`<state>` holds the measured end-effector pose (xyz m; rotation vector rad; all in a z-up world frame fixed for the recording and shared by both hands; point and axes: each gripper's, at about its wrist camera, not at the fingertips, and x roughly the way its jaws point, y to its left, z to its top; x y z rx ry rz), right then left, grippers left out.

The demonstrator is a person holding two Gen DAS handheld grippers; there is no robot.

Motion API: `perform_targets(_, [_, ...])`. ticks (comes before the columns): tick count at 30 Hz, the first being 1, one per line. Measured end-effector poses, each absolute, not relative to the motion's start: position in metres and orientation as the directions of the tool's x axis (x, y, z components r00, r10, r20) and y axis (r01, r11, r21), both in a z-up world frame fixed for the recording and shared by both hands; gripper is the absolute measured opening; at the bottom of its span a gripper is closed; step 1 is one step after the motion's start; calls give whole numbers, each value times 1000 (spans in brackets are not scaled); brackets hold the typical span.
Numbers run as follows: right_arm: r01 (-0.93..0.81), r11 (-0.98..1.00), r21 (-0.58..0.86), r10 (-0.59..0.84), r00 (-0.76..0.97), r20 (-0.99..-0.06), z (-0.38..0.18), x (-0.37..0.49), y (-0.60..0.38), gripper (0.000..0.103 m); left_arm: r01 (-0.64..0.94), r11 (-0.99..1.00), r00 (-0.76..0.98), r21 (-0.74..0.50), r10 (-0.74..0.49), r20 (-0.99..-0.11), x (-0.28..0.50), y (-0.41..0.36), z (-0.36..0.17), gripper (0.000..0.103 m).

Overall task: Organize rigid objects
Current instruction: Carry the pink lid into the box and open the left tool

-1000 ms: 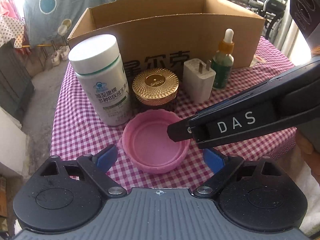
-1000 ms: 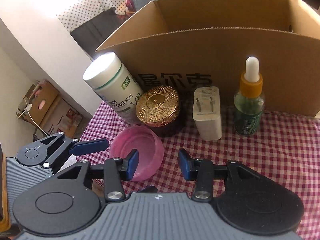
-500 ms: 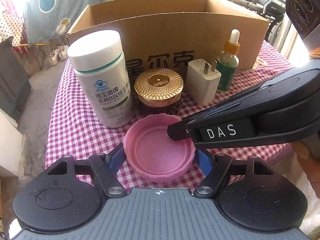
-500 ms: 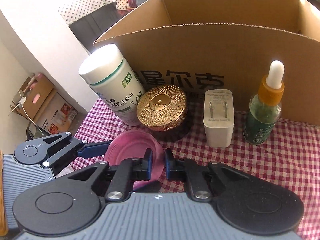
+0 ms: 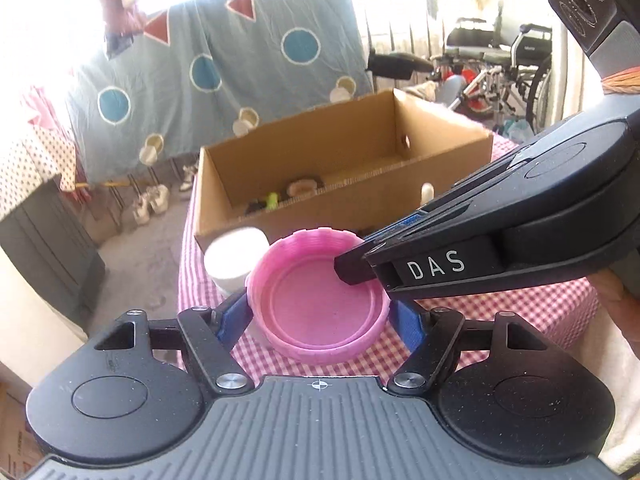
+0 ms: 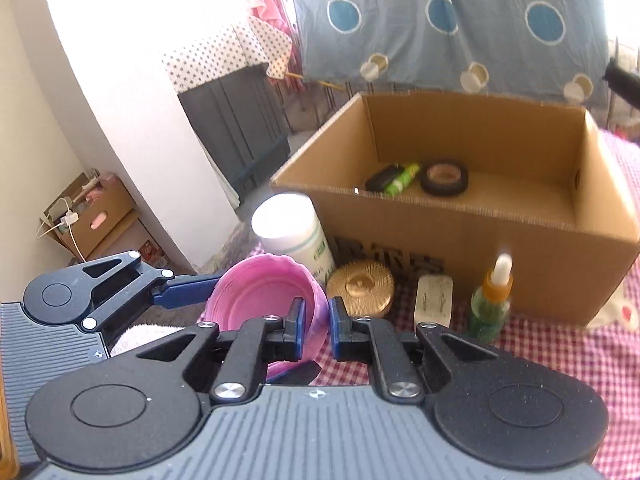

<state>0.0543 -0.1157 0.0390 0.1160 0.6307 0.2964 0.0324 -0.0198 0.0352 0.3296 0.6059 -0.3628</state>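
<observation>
A pink ribbed lid [image 5: 320, 300] hangs above the checked tablecloth, open side up. My left gripper [image 5: 320, 320] is shut on it, blue pads pressing on opposite sides of its rim. My right gripper [image 6: 316, 328] is shut on the lid's [image 6: 256, 292] near wall, one finger inside and one outside; in the left wrist view its fingertips [image 5: 352, 268] reach in from the right. The left gripper's blue finger [image 6: 184, 294] shows on the lid's far side. Behind stands an open cardboard box [image 6: 520, 264] holding a black tape roll [image 6: 444, 176] and a green item [image 6: 402, 178].
In front of the box stand a white bottle [image 6: 288, 228], a gold-lidded jar [image 6: 360, 286], a white charger [image 6: 434, 298] and a green dropper bottle [image 6: 492, 300]. The tablecloth [image 6: 560, 360] ends at the left edge, with floor below. A wheelchair [image 5: 500, 60] stands beyond the table.
Both grippers closed on the pink lid, the left across its width and the right on its rim. They then rose with it, so the box's inside now shows.
</observation>
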Motion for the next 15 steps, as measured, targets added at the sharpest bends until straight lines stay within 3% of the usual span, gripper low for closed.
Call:
perform_targets(5, [-259, 952, 163, 306, 816, -491, 89, 69, -129, 14, 434, 860, 818, 267, -251, -518, 51, -30, 74, 74])
perform_targets(9, [-260, 953, 152, 301, 810, -503, 120, 107, -145, 14, 461, 821, 828, 336, -262, -496, 80, -52, 88, 74])
perform_targets(15, [-223, 940, 258, 338, 703, -626, 117, 195, -177, 14, 548, 791, 715, 272, -274, -643, 151, -68, 80, 74])
